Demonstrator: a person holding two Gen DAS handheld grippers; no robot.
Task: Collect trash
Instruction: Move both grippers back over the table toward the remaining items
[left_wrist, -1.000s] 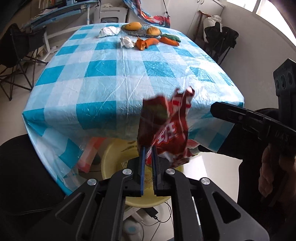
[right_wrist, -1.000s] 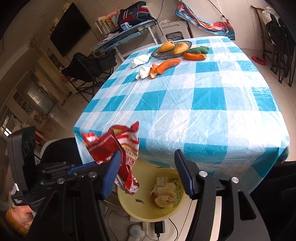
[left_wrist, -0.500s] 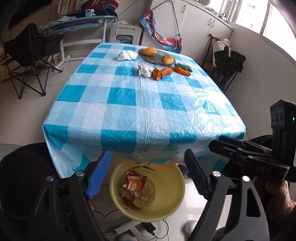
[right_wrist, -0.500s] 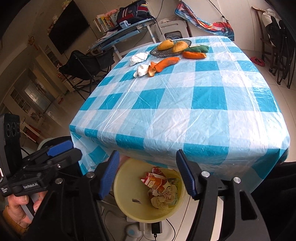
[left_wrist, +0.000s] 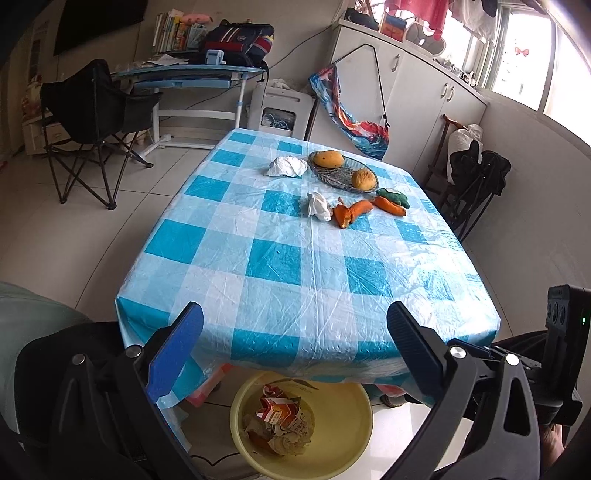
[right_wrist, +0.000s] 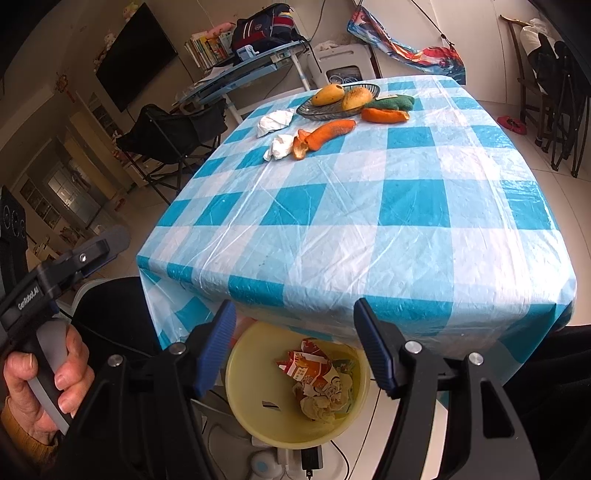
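Left wrist: yellow basin (left_wrist: 354, 410) half under tablecloth (left_wrist: 295, 258).

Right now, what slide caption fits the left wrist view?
Open left gripper above yellow bin holding red wrapper; tissues remain on checked table.

Tablecloth (left_wrist: 295, 266) blue-and-white checked. Basin (left_wrist: 343, 435) pale yellow. Snack wrapper (left_wrist: 277, 410) in it red, orange, white. Peels (left_wrist: 351, 214) orange. Crumpled tissues (left_wrist: 319, 206) white. Gripper pads (left_wrist: 177, 354) blue.
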